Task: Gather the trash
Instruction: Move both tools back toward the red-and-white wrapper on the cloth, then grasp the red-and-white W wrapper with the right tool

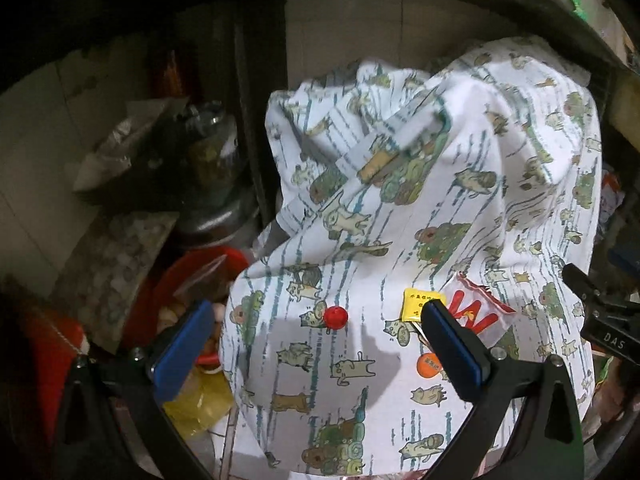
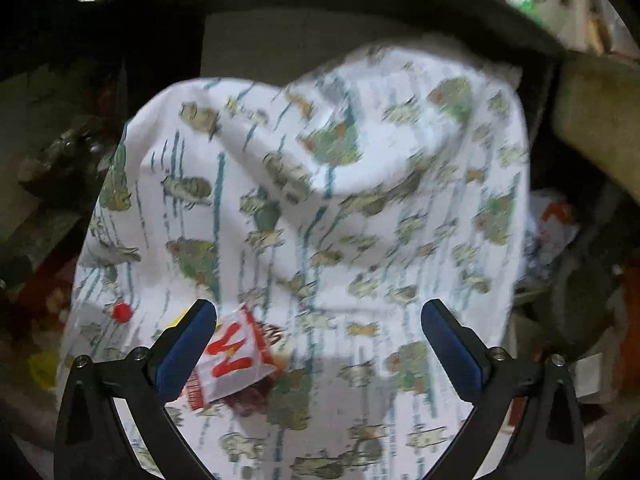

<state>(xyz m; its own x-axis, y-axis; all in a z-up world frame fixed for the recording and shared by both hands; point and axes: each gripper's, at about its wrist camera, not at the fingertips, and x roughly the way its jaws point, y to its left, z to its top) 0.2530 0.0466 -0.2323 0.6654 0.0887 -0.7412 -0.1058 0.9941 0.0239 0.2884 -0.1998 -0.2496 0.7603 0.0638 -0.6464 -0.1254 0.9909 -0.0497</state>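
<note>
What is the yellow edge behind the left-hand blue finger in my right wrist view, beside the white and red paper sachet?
Observer: A small yellow square packet, flat on the printed white cloth.
Operator: Is other trash near it?
Observer: A small orange round disc lies just below it in the left wrist view.
Operator: Does the left gripper hold anything?
Observer: No, the left gripper is open and empty, above a red round bead.

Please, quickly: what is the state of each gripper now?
Left gripper: open, holding nothing.
Right gripper: open, holding nothing.
</note>
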